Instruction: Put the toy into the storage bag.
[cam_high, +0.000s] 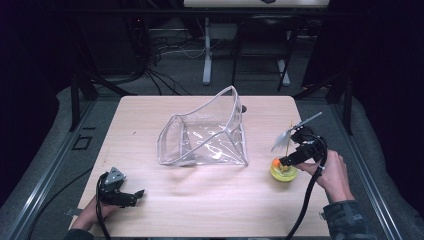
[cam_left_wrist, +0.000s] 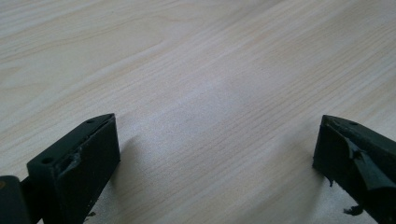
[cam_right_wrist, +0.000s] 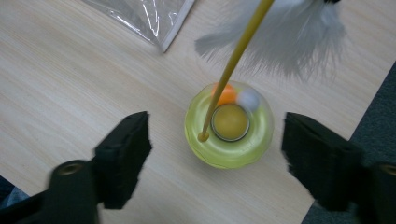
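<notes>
A round yellow toy (cam_high: 283, 171) sits on the light wood table (cam_high: 200, 210), close to the right edge. It looks like a see-through yellow ring with a small yellow cup in the middle. An orange ball (cam_right_wrist: 226, 94) and a small white ball (cam_right_wrist: 249, 99) lie in the ring, side by side at its far side. A thin yellow stick (cam_right_wrist: 236, 58) stands in the ring and leans. White feathers (cam_right_wrist: 299, 39) are at the top of the stick. The right gripper (cam_right_wrist: 215, 156) is just above the toy and looks down on it. Its two black jaws are spread apart, one on each side of the toy, and they do not touch it. Nothing is pinched between them. A hand (cam_high: 334, 176) holds this gripper near the right side of the table. The left gripper (cam_high: 131, 196) is far away from the toy, near the front left corner of the table. Its jaws are spread wide too, with only bare wood between them. In the middle of the table is a big clear plastic bag (cam_high: 205, 135) with a pale edge. Its mouth is open and stands up. The bag is well apart from the left gripper and near the toy.
</notes>
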